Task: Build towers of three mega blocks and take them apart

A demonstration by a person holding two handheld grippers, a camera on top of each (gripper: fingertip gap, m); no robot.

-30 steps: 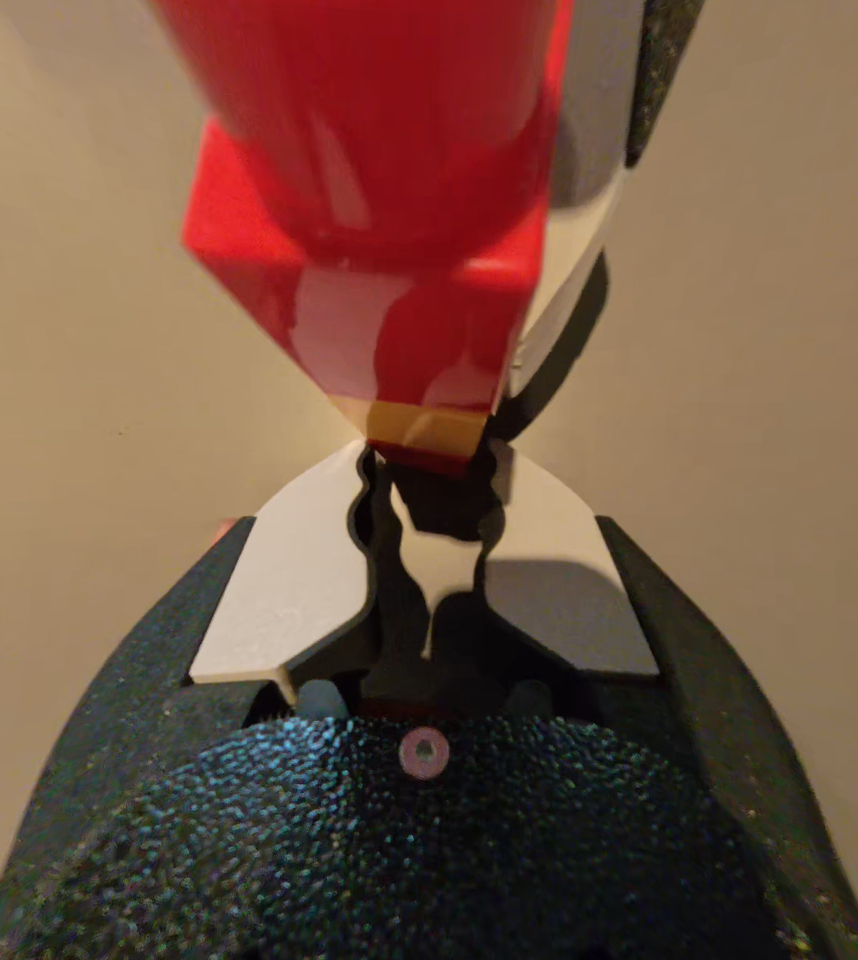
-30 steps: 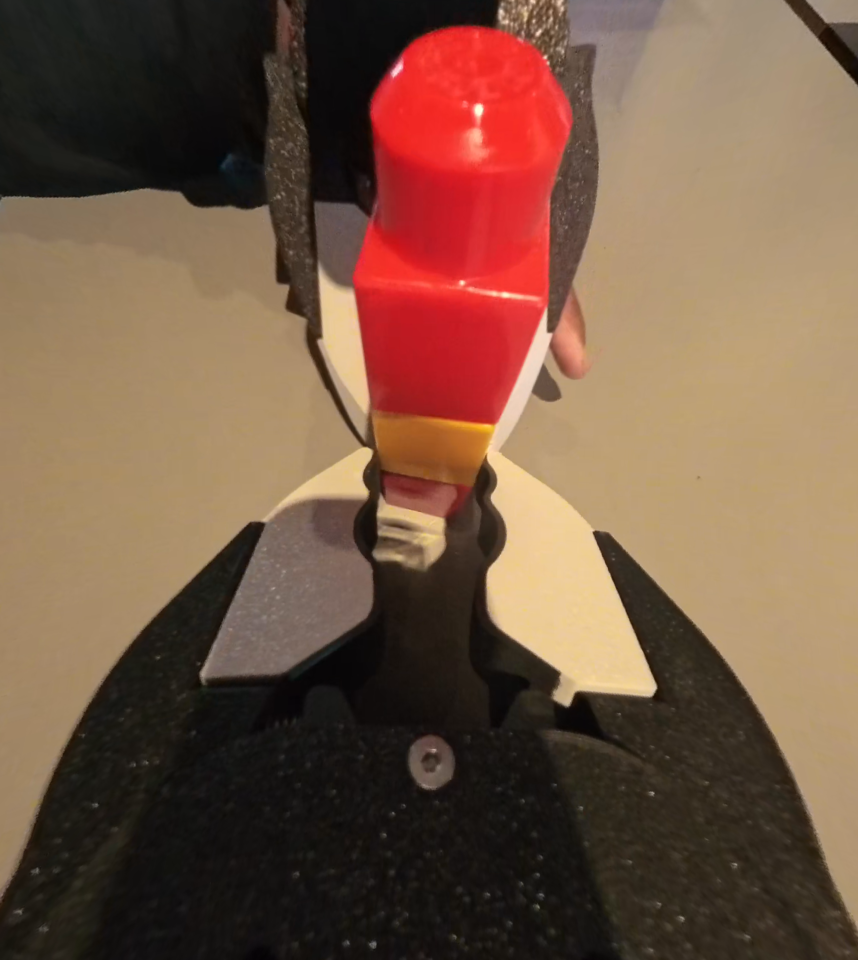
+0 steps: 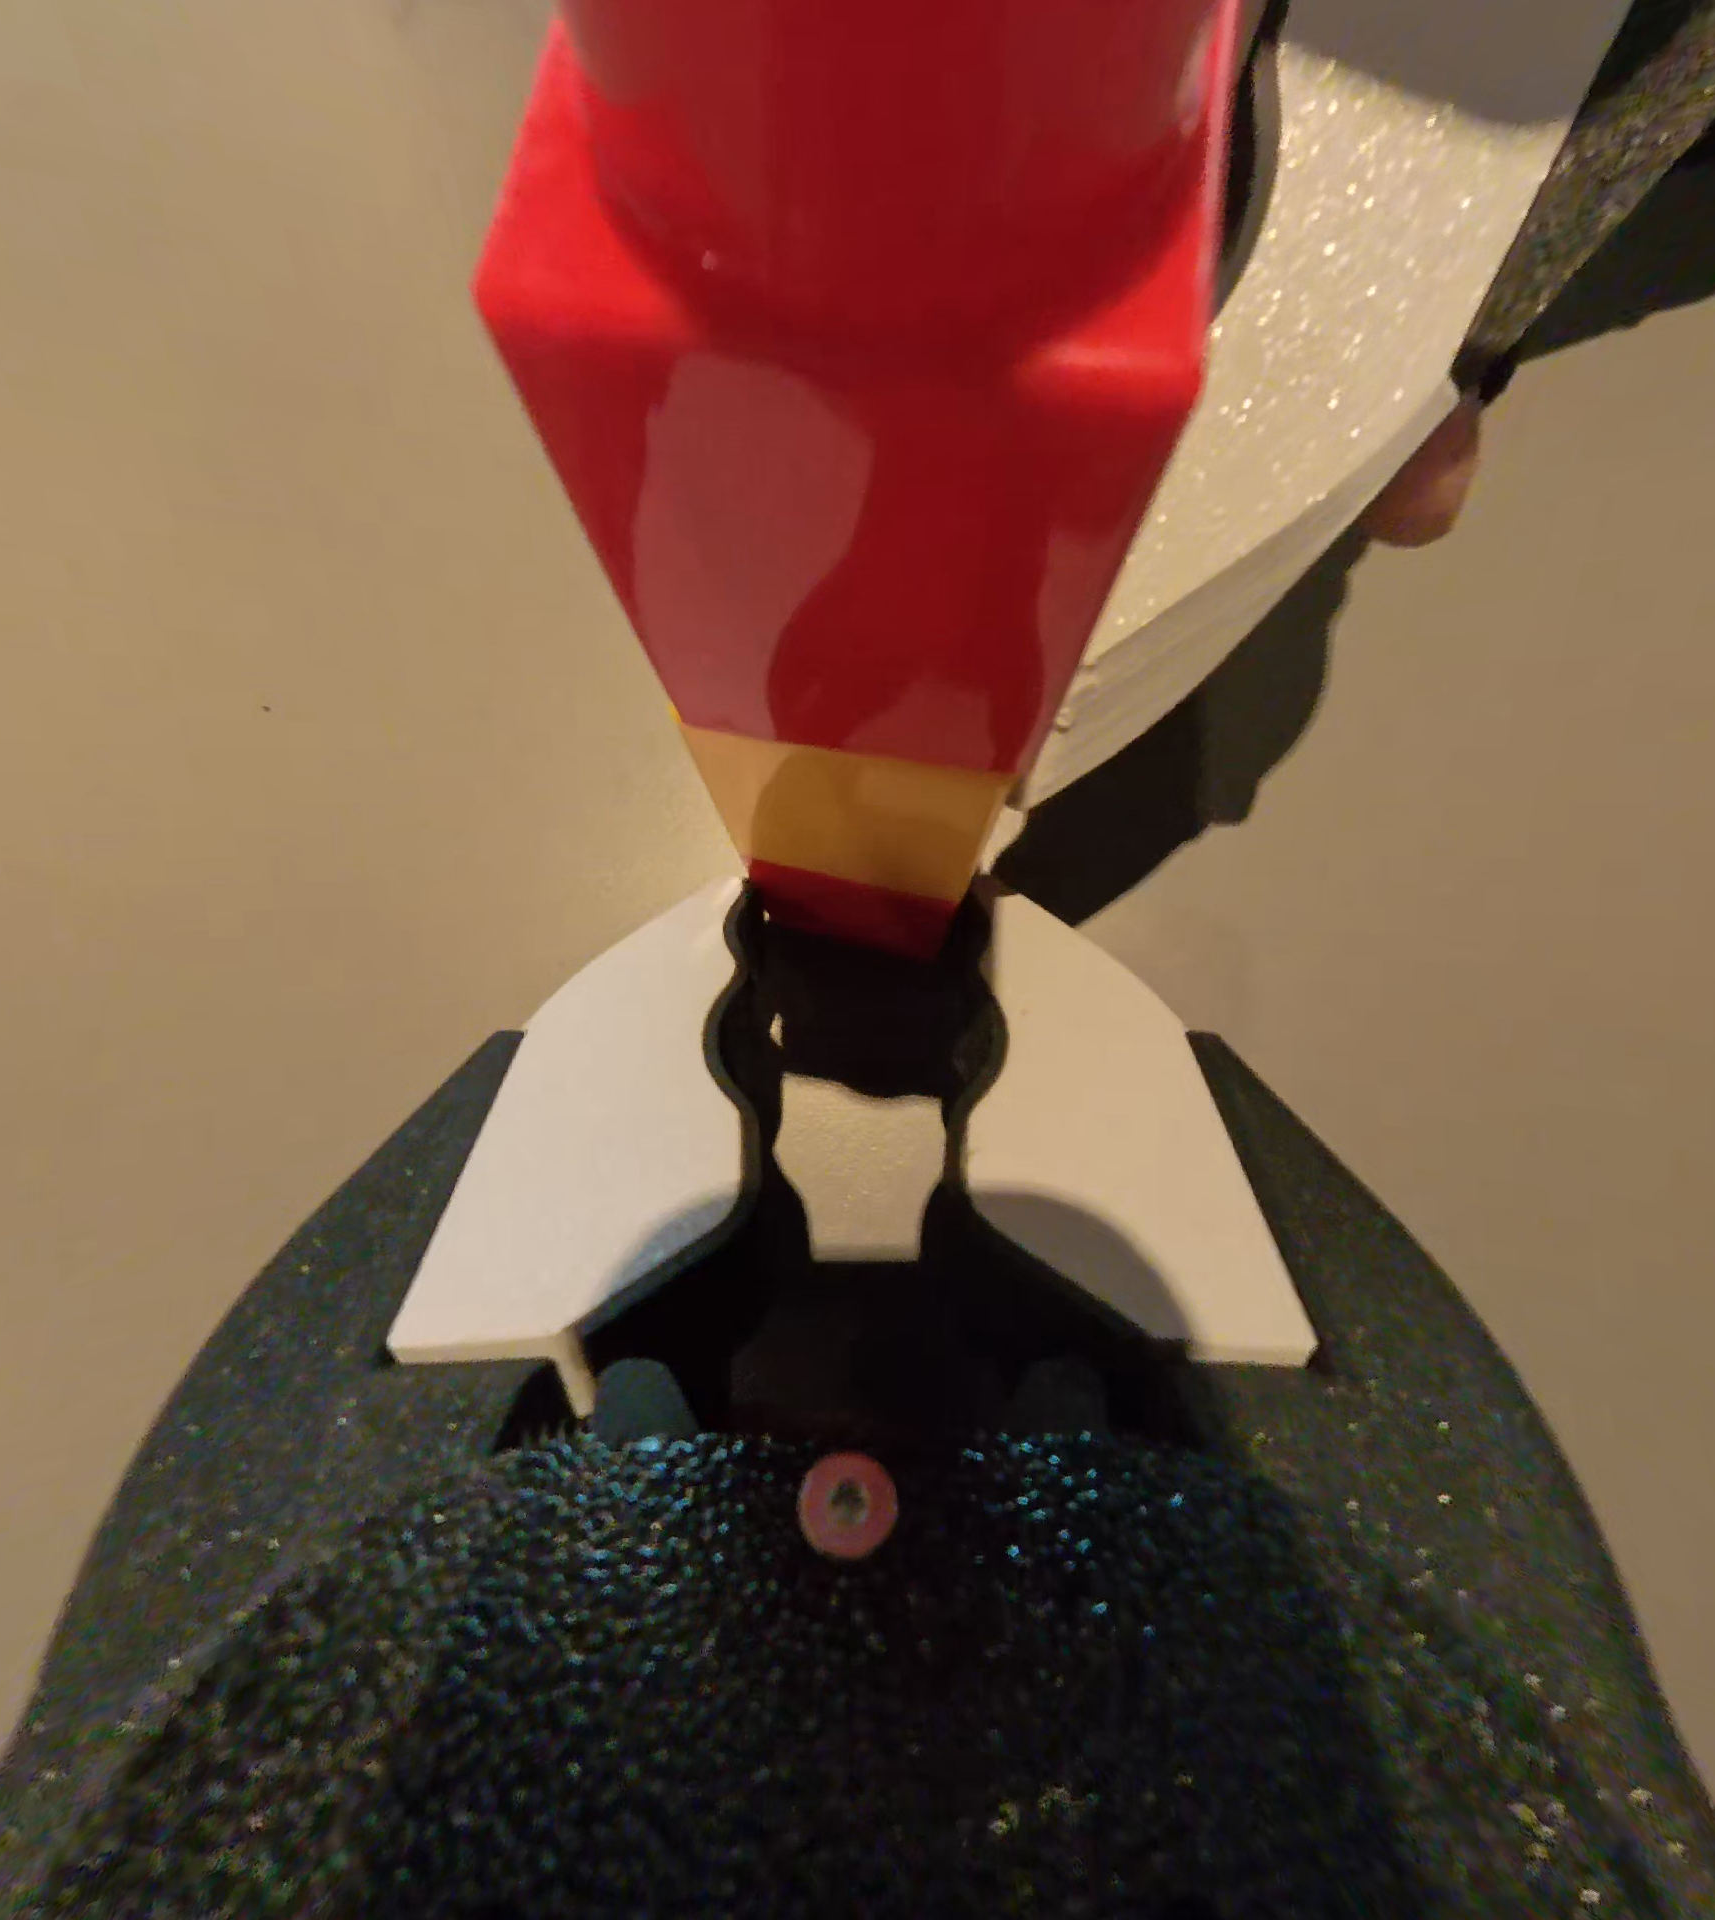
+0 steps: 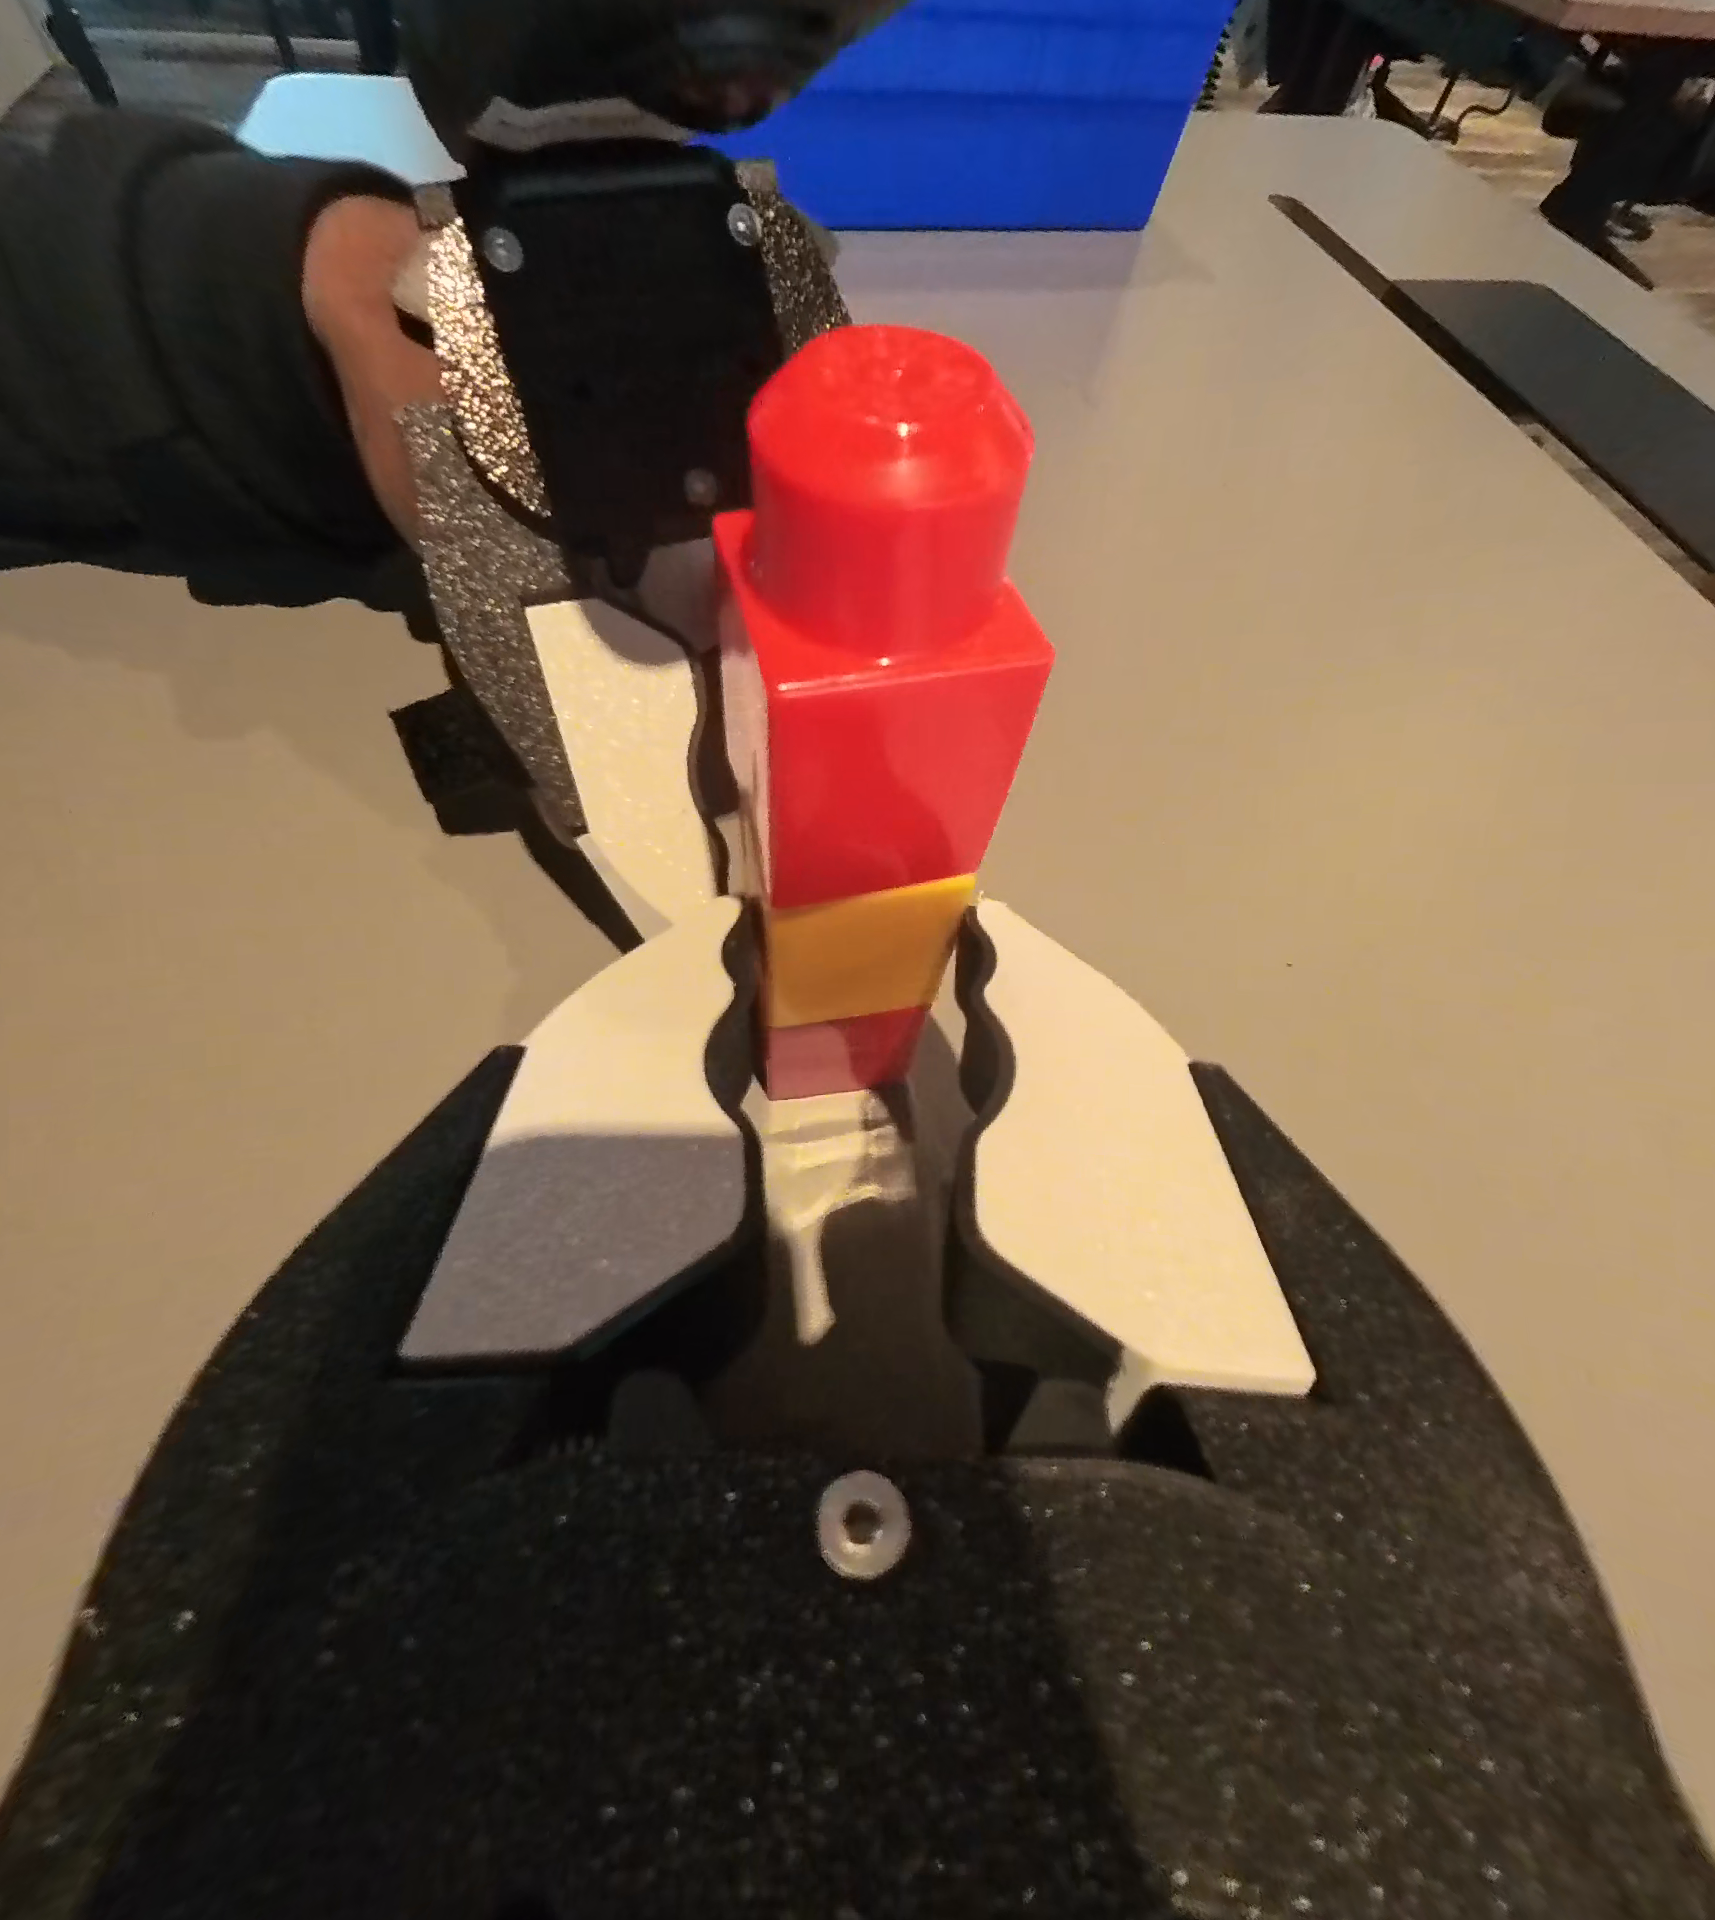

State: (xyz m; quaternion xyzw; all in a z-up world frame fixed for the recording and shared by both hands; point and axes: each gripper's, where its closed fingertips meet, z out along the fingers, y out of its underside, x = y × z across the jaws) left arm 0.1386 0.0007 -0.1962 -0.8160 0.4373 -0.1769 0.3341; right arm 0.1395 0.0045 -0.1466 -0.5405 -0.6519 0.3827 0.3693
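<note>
Clearly both grippers pinch one tower (image 4: 874,790) above the table (image 4: 1352,831): the right gripper (image 4: 858,997) is closed on its yellow block (image 4: 858,951), the left gripper (image 3: 858,914) on the bottom red block (image 3: 853,912). To separate them, I would pull straight apart, without twisting.

Three-block tower (image 4: 874,810) stands on the table (image 4: 1352,831), top block (image 4: 894,748) on middle block (image 4: 858,951) on bottom block (image 4: 837,1055). Right gripper (image 4: 858,1029) straddles the lower two blocks; left gripper (image 4: 624,727) is behind-left of the tower, touching the top block. Bin (image 4: 988,114) at the table's far end.
</note>
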